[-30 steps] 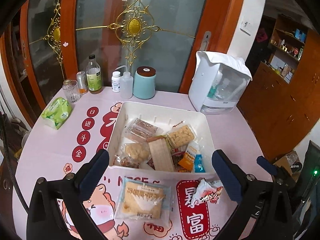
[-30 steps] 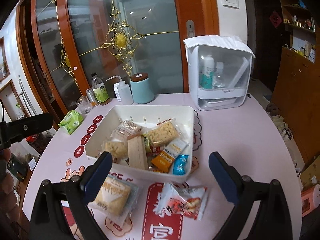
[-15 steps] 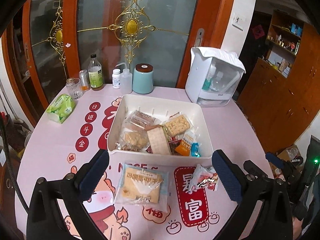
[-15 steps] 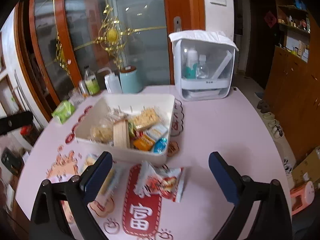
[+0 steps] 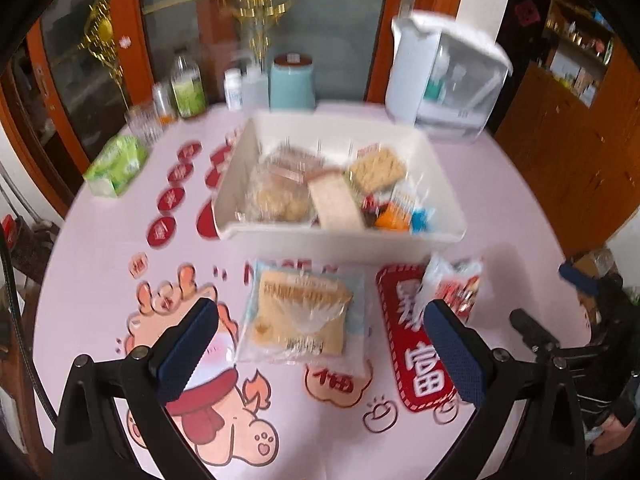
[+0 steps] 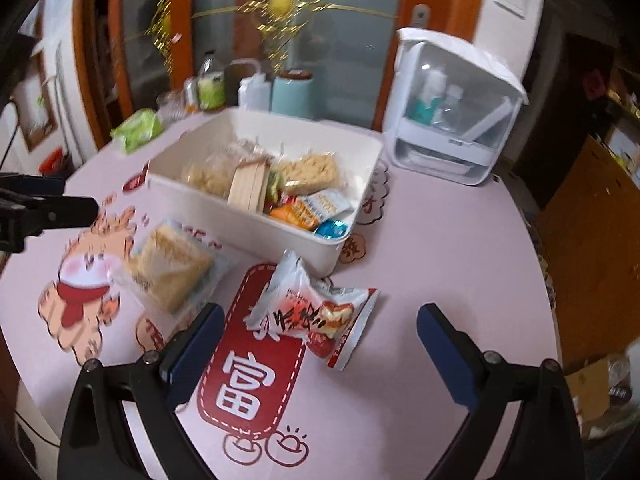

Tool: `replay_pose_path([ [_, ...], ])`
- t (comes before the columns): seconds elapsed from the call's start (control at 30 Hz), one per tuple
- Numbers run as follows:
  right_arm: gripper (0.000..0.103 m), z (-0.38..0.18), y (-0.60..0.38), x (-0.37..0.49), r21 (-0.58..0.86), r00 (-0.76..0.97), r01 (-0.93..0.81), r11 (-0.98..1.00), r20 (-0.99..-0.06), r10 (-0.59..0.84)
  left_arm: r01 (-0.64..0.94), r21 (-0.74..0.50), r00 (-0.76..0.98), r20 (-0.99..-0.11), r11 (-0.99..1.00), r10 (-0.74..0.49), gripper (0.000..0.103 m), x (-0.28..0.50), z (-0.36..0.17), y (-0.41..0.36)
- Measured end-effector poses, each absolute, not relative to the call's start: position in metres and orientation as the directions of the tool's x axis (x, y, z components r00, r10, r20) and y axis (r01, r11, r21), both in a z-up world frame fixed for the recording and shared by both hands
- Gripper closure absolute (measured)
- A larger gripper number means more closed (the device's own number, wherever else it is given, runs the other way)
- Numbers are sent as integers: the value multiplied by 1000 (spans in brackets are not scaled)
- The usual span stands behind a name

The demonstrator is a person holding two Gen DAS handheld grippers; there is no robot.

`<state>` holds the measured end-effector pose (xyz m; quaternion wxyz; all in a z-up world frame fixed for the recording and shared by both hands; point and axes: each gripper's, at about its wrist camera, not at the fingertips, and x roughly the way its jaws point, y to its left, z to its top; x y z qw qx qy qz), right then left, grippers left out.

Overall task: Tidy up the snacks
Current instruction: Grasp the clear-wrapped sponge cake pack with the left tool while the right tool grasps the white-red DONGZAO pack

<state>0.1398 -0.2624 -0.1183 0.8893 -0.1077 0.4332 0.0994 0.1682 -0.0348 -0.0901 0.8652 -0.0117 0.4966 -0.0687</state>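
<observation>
1. The left gripper [image 5: 318, 344] hangs low over the table [image 5: 92, 272], jaws released wide and empty, the bread packet [image 5: 302, 314] lying at 12 o'clock between the fingers.
2. The right gripper [image 6: 316, 346] is likewise released, empty, with the red snack bag [image 6: 316, 308] lying between its fingers.
3. The white bin [image 6: 248, 222] of snacks stands just beyond both packets.
4. Bare tablecloth lies at 3 o'clock in the right wrist view.

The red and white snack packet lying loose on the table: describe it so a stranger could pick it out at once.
Start at the white bin full of snacks on the pink table. Two packets lie outside it, along its near wall. The red and white packet is the crinkled one toward the bin's right corner, unlike the clear-wrapped pale square cake to its left.
</observation>
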Motion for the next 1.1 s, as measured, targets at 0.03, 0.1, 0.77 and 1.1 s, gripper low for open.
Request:
replay_pose_path([
  [0.03,6,-123,-261,141,-113,598,-285,952,-797,85,104,-93,463,-877,990,-131,1,172,-102,-34],
  [0.1,6,-131,-256,144,-131,585,-322,938,-806,88,104,-96,419,-899,990,-131,1,177,-122,-33],
  [0.77,7,-215,-216,176,-319,474,-595,738,-880,2,145,29,200,-980,989,-1,1,228,-246,-53],
  [1.1,9,-240,-218,196,-308,439,-609,731,-898,-14,156,11,192,-981,988,-20,0,245,-261,-55],
])
